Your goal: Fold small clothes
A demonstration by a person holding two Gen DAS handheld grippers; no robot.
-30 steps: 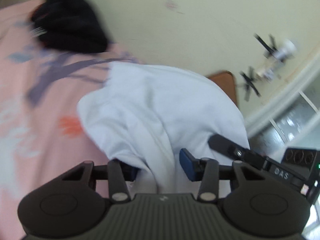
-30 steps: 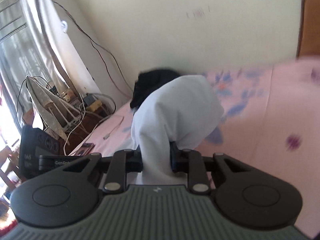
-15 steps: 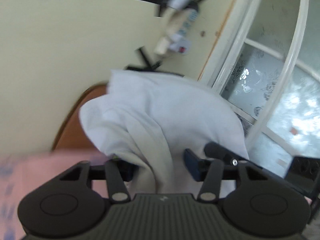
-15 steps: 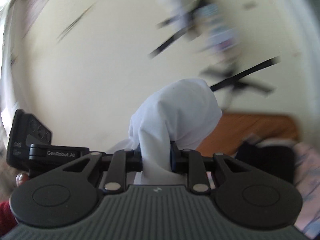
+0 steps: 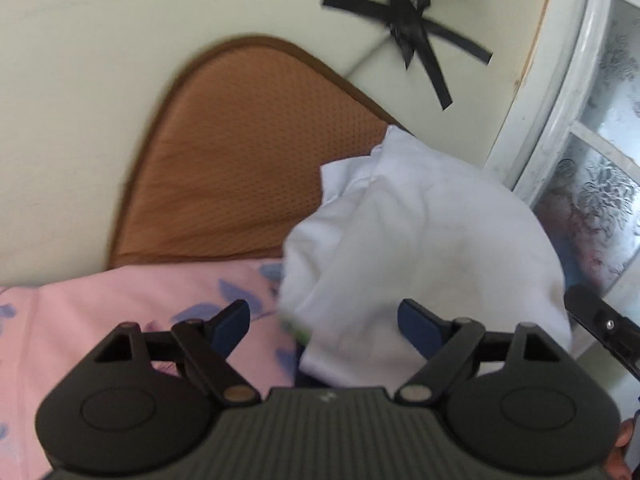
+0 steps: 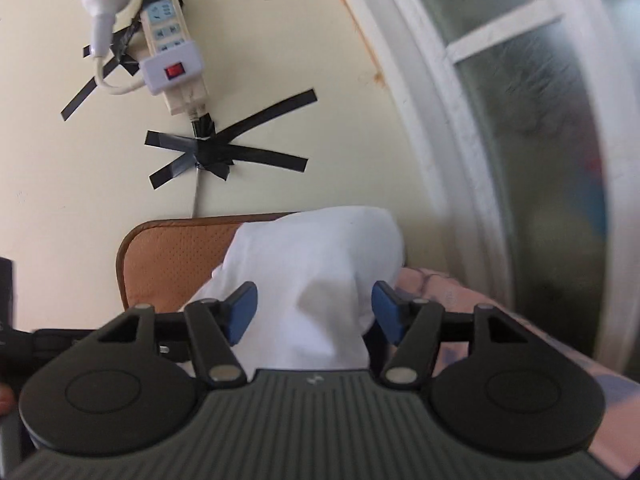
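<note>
A: Is it folding yet?

B: Nope. White cloth (image 5: 420, 248) is lying bunched on the bed (image 5: 120, 312) by the headboard (image 5: 240, 152); left claw (image 5: 324, 322) and right claw (image 6: 314, 308) are both gaping, gripping nothing.

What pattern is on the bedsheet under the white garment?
Pink bedsheet with blue-purple leaf shapes, clearest in the left wrist view.
</note>
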